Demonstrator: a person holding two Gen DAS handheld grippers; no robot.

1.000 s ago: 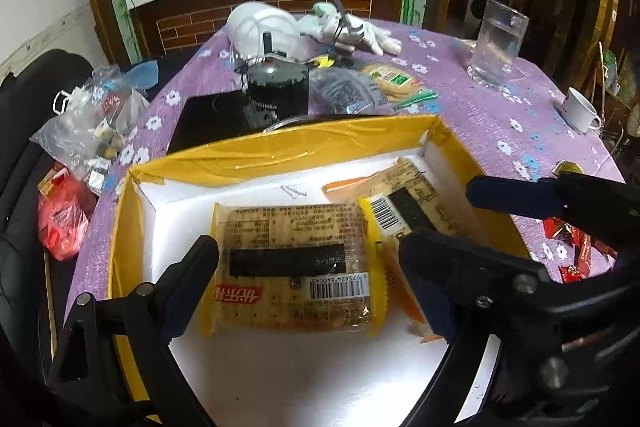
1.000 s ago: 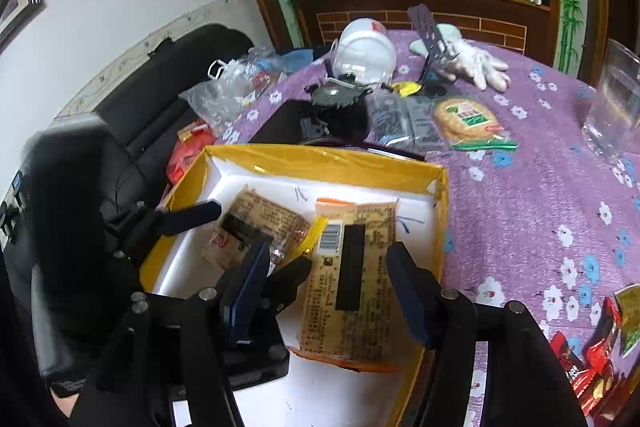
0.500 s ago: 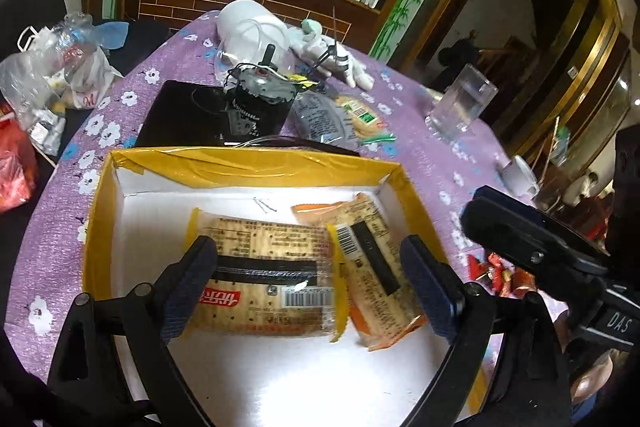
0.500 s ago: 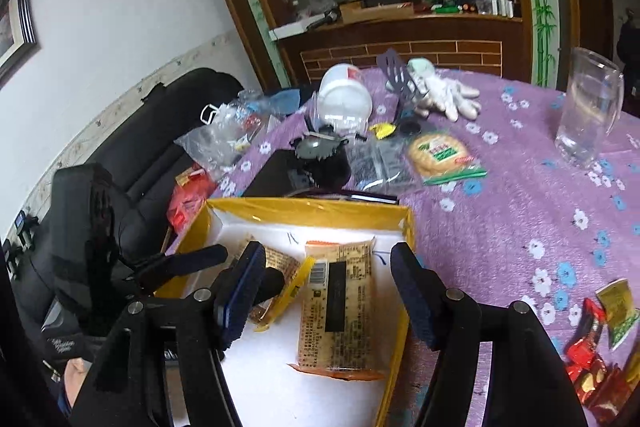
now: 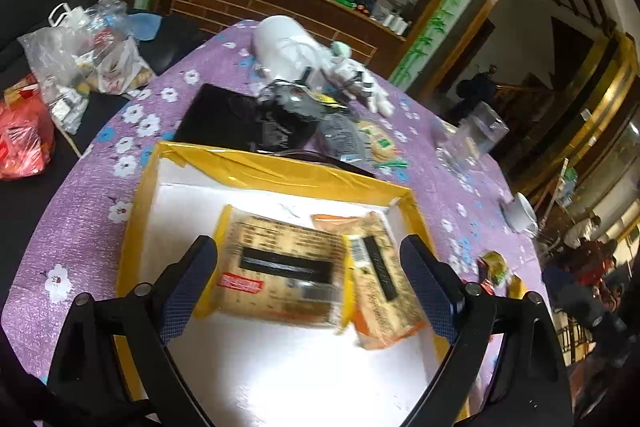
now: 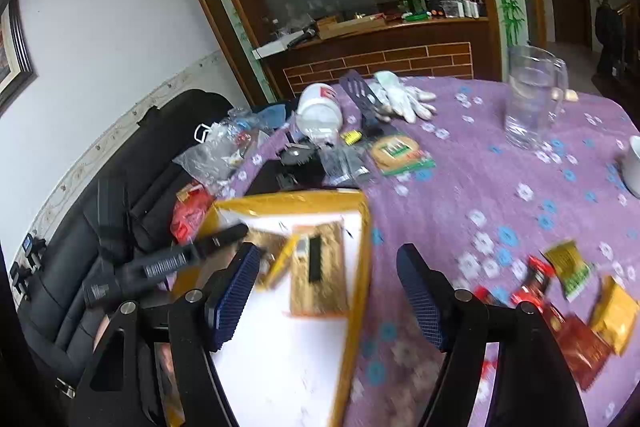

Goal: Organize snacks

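Observation:
A white box with a yellow rim (image 5: 280, 171) sits on the purple flowered tablecloth. Two tan cracker packets lie flat in it side by side, a wide one (image 5: 284, 267) and a narrower one (image 5: 384, 287). My left gripper (image 5: 307, 243) hovers open above them, touching neither. My right gripper (image 6: 328, 251) hangs above the box's right rim (image 6: 362, 259) with its jaws opening and nothing between them. The narrower packet (image 6: 318, 275) lies below it. A left finger (image 6: 224, 237) shows at the box's left side. Loose red and yellow snack packets (image 6: 560, 291) lie on the cloth to the right.
A glass jug (image 6: 532, 107), a white cup (image 6: 634, 167), white gloves (image 6: 404, 99), a white tub (image 6: 320, 111), a round packaged cake (image 6: 400, 153) and a black slab (image 5: 228, 119) crowd the table beyond the box. Plastic bags (image 6: 216, 151) lie on a black sofa at left.
My right gripper has lifted back away from the box with wider jaws, leaving the narrower packet lying inside. The left gripper rolled and drew back slightly, still open.

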